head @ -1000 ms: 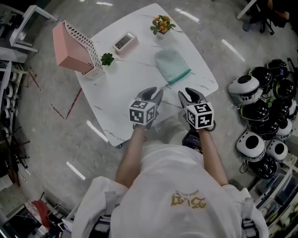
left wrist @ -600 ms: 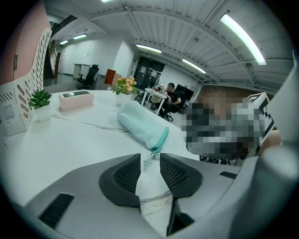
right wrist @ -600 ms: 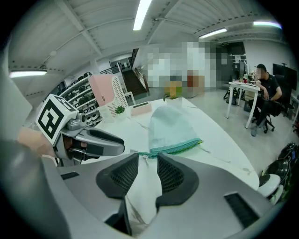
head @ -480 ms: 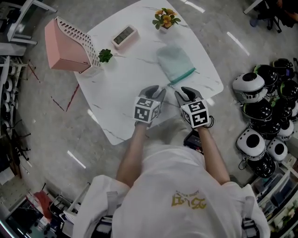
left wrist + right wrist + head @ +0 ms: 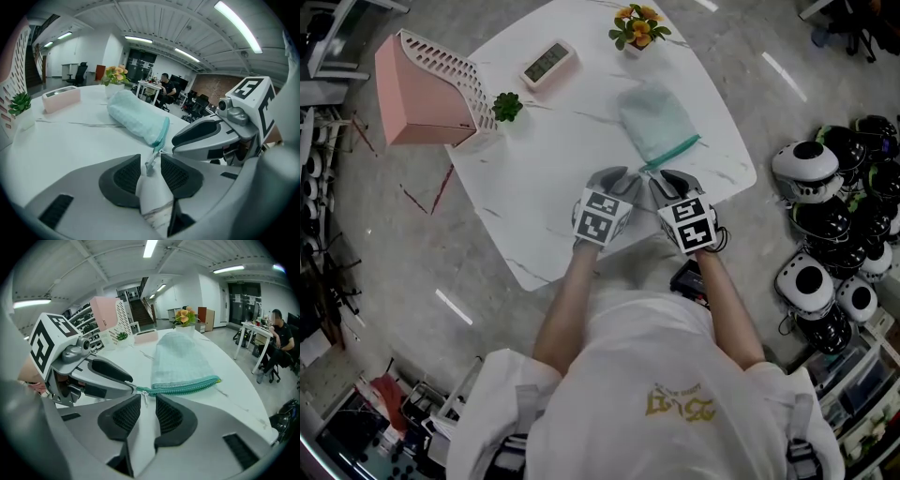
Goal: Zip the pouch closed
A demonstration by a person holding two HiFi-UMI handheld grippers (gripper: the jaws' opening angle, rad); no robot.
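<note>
Now right gripper fingers closing, pouch zipper pull between them.

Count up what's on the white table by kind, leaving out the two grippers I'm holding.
Pouch: 1
Potted plants: 2
Pink clock: 1
Pink rack: 1
Total: 5
</note>
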